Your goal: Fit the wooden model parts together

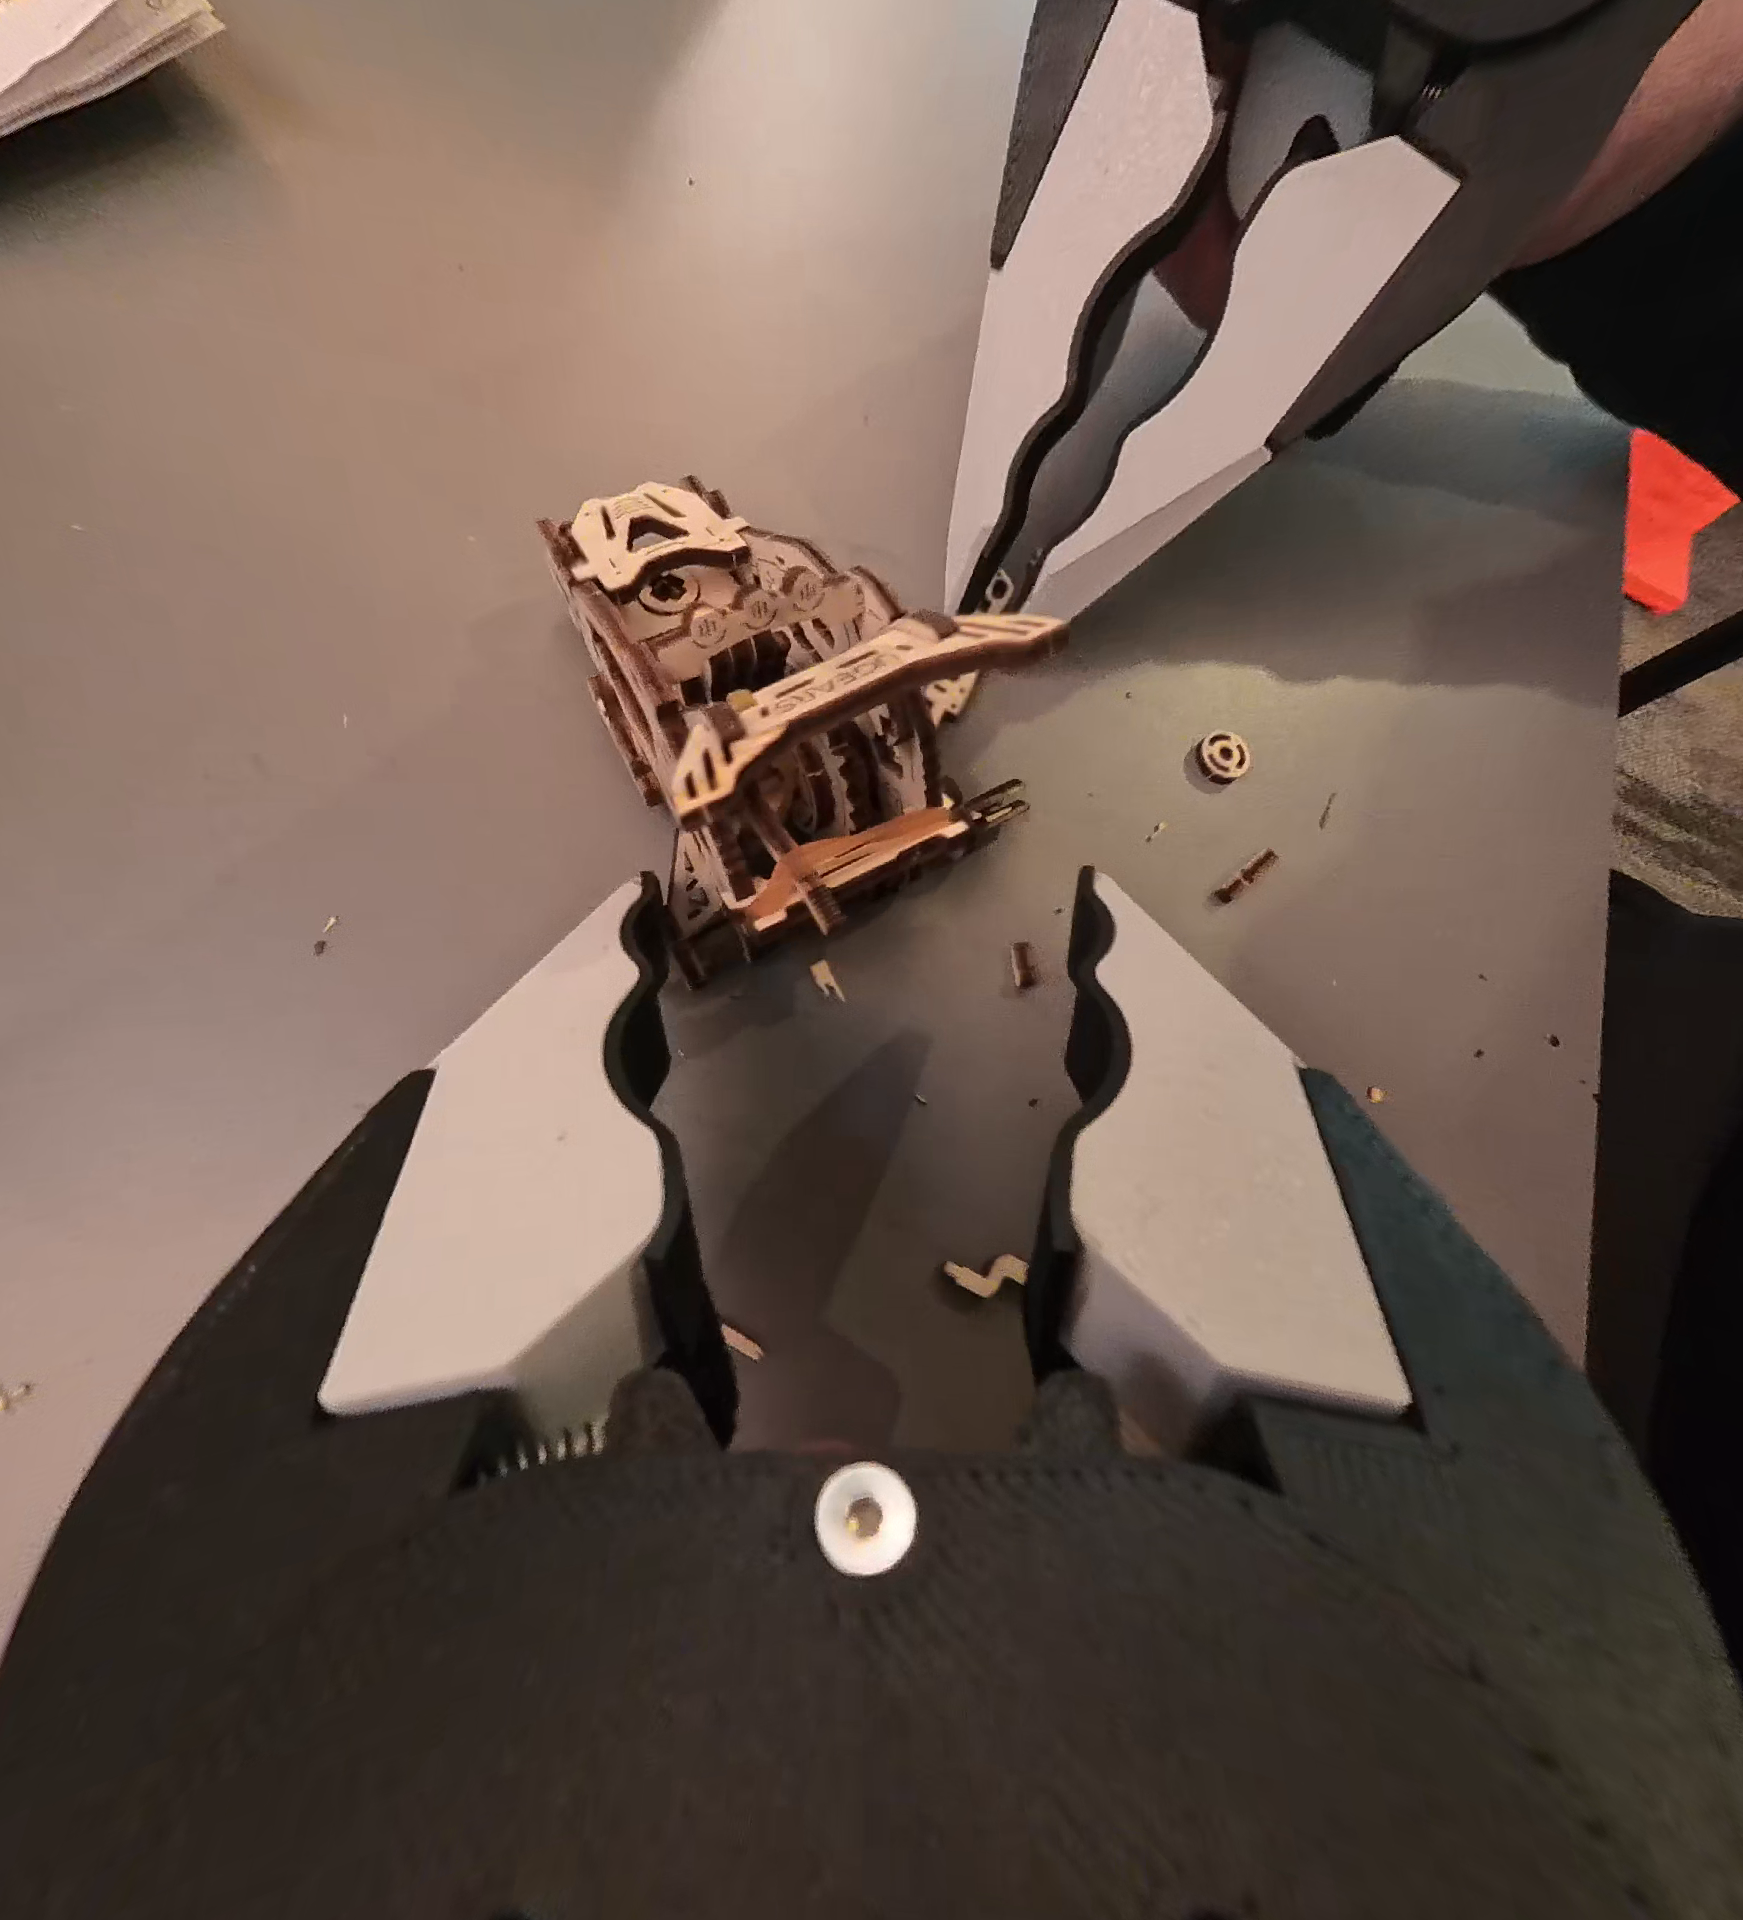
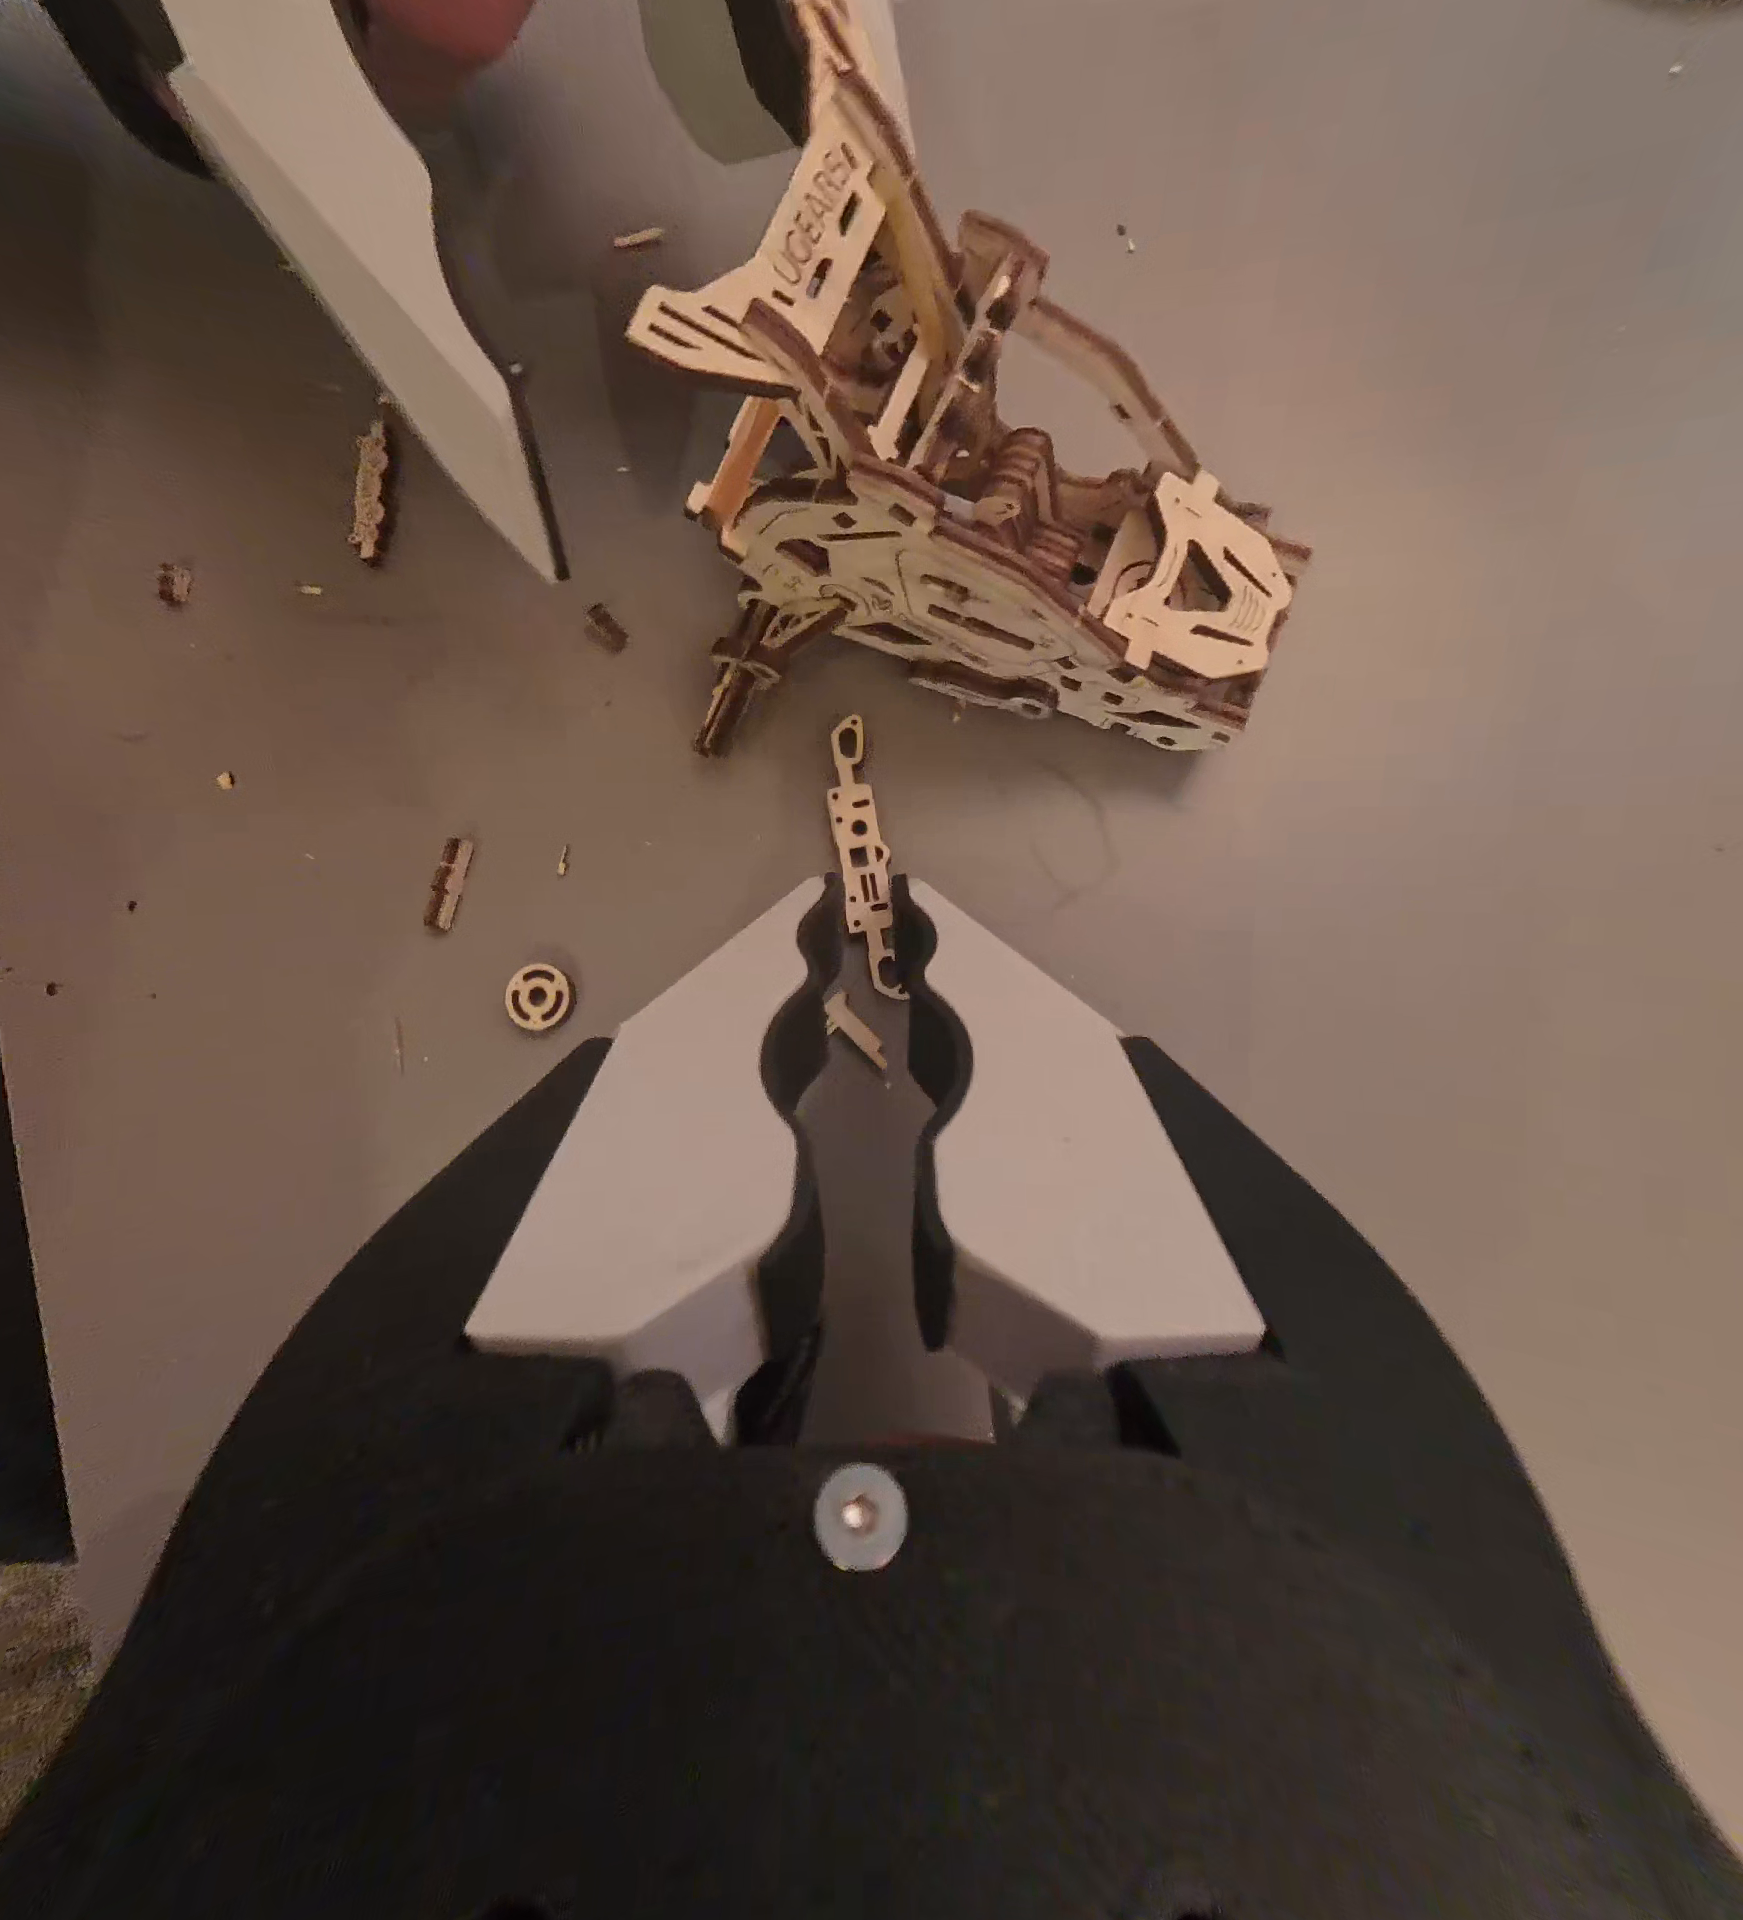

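A thin, slotted wooden strip point(image 2: 865, 852) is pinched between the nearly closed tips of the right gripper point(image 2: 865, 883), its free end pointing ahead at the part-built wooden model point(image 2: 992, 540), which lies just beyond on the grey table point(image 2: 1469, 935). The left gripper point(image 1: 862, 894) is held wide apart and empty, its left fingertip point(image 1: 638, 925) close against the model. Most of the model appears assembled; the strip is not yet fitted, and a small wooden ring point(image 2: 541, 997) and several offcuts lie loose to the left.
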`<state>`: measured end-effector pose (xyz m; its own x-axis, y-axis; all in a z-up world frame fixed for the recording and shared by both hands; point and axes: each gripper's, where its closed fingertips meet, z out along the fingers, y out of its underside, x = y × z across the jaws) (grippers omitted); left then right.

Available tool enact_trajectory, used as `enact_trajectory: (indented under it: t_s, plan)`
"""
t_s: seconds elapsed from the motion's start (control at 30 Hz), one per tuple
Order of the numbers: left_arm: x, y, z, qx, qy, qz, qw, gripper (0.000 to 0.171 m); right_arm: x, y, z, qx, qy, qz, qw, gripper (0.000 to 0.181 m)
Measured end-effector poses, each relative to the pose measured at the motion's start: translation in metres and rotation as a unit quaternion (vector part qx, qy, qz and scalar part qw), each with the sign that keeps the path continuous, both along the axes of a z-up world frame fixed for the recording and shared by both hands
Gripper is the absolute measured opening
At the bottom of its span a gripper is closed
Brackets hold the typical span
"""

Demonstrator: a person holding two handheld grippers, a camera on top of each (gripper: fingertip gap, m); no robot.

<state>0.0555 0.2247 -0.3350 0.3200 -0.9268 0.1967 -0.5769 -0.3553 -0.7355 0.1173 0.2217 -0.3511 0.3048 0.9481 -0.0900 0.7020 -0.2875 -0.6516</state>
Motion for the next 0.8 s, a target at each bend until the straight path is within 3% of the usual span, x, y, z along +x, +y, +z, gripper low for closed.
enact_trajectory:
  t_s: [0.37, 0.57, 0.63, 0.8]
  plan:
    - [-0.008, -0.007, 0.007, -0.018, -0.022, 0.002, 1.0, 0.077, 0.011, 0.018, 0.039, 0.064, 0.048, -0.045, 0.996, 0.006]
    - [-0.019, -0.001, 0.062, -0.023, -0.123, 0.029, 0.992, 0.066, -0.002, 0.014, 0.088, 0.145, 0.102, -0.032, 0.984, 0.006]
    - [-0.013, -0.003, 0.085, -0.024, -0.163, 0.028, 0.986, 0.053, -0.011, 0.008, 0.106, 0.177, 0.118, -0.021, 0.977, 0.006]
    - [0.012, -0.014, 0.117, -0.089, -0.246, -0.003, 0.965, 0.045, -0.034, -0.008, 0.131, 0.244, 0.135, 0.002, 0.96, 0.005]
